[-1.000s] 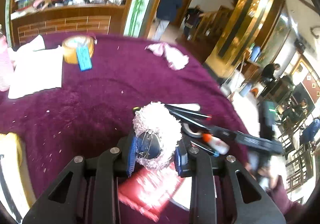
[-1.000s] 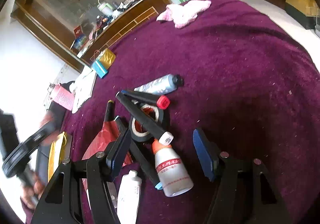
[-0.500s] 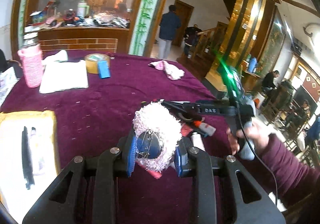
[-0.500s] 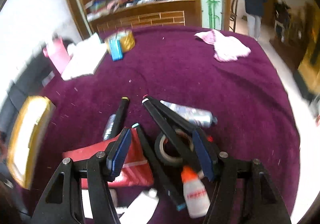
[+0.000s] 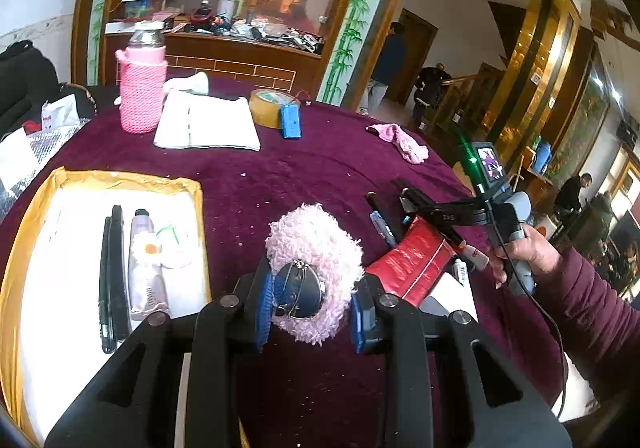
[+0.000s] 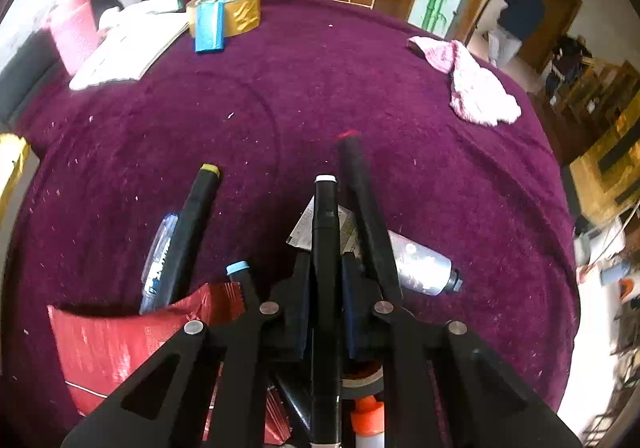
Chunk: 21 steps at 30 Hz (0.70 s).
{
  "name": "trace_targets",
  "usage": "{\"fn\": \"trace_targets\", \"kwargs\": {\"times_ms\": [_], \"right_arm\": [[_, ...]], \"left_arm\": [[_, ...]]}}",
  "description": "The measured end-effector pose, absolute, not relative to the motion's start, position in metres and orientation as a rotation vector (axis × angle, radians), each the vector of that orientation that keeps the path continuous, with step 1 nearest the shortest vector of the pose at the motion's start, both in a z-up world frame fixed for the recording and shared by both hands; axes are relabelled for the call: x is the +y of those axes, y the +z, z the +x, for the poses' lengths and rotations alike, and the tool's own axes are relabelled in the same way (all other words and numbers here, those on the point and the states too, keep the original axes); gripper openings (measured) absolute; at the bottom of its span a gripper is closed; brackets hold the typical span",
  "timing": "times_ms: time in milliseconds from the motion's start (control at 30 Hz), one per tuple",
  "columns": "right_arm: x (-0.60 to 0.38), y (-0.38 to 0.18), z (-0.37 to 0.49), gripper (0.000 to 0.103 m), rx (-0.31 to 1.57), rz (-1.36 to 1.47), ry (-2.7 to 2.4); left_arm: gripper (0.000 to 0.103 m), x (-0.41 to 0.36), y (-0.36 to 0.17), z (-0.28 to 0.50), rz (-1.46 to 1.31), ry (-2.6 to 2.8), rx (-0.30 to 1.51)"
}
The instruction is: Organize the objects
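Pinching a fluffy pink puff with a round metal disc on its face, the left gripper holds it just above the purple tablecloth, beside the near right corner of a shallow yellow-rimmed tray. The tray's white floor carries a black pen, a pale tube and a small round packet lying side by side; the rest of its floor is bare.

The right gripper has just been closing and now clamps a black marker with a white tip, which runs straight out between its pads. Around it lies a crowded pile: a red foil packet, a yellow-tipped black marker, a clear blue pen, a blue-tipped marker, a red-tipped marker and a silver tube. An orange-capped bottle shows under the gripper's frame.

Beyond the pile the cloth is open up to a pink rag near the far right edge, and to a tape roll, a blue case, white papers and a pink-sleeved bottle at the far left. The table's rounded edge drops away on the right.

In the left wrist view the right hand, in a maroon sleeve, grips its handle with the tool angled down into the pile.
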State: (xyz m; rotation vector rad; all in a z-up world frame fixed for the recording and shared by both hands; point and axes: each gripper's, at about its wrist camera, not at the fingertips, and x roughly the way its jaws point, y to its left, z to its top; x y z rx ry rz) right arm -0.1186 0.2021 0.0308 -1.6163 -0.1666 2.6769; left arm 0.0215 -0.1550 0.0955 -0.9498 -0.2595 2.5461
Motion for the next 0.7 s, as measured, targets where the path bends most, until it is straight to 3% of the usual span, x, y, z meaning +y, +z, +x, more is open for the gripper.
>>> {"fn": "trace_targets", "kwargs": {"times_ms": [333,700], "right_arm": [[0.221,0.083,-0.075,0.013,0.361,-1.534,2.865],[0.095,0.117,-0.045,0.013,0.596,-1.709,3.090]], "left_arm": [[0.028,-0.198,0.106,0.039,-0.911,2.626,-0.356],[0.028,-0.279,0.110,0.032,-1.084,2.815,-0.255]]}}
